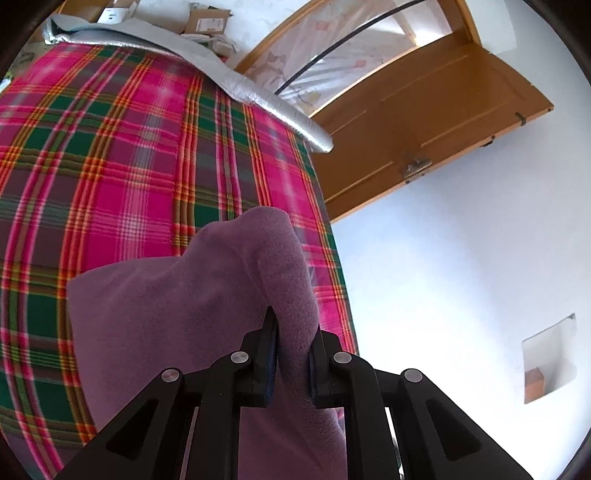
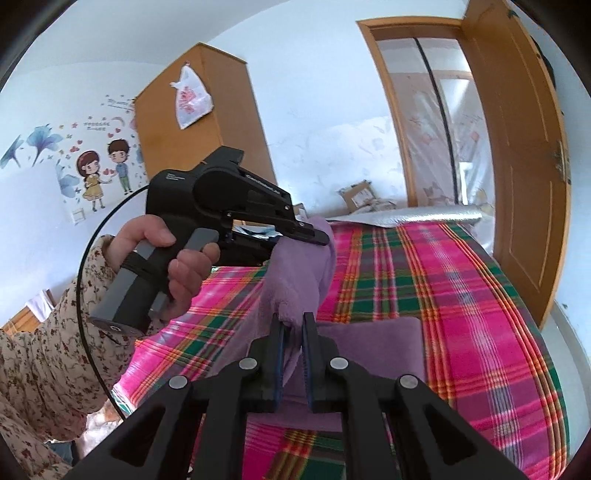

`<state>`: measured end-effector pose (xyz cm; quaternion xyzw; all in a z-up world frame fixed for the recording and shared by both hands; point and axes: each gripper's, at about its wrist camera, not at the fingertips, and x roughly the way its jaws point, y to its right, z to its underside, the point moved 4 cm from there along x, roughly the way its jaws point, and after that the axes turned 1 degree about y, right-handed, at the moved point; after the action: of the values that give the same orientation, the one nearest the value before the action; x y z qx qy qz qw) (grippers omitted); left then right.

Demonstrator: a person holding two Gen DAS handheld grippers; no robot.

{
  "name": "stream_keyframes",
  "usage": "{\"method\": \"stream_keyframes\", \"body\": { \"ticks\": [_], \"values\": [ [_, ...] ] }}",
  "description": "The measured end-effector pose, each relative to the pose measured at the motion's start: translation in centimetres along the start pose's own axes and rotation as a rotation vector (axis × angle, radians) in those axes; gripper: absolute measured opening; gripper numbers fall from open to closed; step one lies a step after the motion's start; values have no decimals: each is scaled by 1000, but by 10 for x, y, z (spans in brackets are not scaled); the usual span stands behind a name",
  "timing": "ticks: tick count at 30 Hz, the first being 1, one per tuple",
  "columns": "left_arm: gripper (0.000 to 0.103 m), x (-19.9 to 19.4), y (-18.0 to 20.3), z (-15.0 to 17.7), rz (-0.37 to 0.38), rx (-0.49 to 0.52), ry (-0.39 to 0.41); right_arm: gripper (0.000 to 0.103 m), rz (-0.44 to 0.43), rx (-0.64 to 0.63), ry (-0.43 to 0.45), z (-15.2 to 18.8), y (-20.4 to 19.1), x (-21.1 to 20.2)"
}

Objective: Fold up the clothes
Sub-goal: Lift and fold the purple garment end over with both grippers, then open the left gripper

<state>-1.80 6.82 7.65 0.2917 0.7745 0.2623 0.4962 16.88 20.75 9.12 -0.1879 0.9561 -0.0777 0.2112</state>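
A purple fleece garment (image 1: 192,306) hangs lifted over a bed with a pink and green plaid cover (image 1: 129,147). My left gripper (image 1: 293,332) is shut on a bunched fold of it, and the cloth bulges up past the fingertips. In the right wrist view my right gripper (image 2: 293,325) is shut on another edge of the same purple garment (image 2: 295,273). The left gripper (image 2: 317,236) shows there too, held in a person's hand (image 2: 184,266), pinching the cloth higher up. Part of the garment (image 2: 376,343) lies flat on the plaid cover (image 2: 461,295) below.
A silver padded mat (image 1: 266,99) and cardboard boxes (image 1: 207,22) lie at the bed's far end. A wooden door (image 2: 524,166) stands open on the right, and a wardrobe (image 2: 207,122) stands against the back wall. A floral sleeve (image 2: 48,332) fills the lower left.
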Motion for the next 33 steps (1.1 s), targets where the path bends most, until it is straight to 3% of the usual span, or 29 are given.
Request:
{"method": "stream_keyframes", "body": {
  "ticks": [17,25,27,33],
  "values": [
    [13,89,-9,6,-47,-32,-149,9,107,107,-110,34,65,17],
    [14,103,-13,10,-47,-45,-186,9,123,145,-159,49,83,26],
    [20,103,-13,11,-40,-45,-192,9,127,157,-168,52,87,26],
    [24,82,-8,11,11,-3,-142,9,142,181,-188,58,92,26]
  ]
}}
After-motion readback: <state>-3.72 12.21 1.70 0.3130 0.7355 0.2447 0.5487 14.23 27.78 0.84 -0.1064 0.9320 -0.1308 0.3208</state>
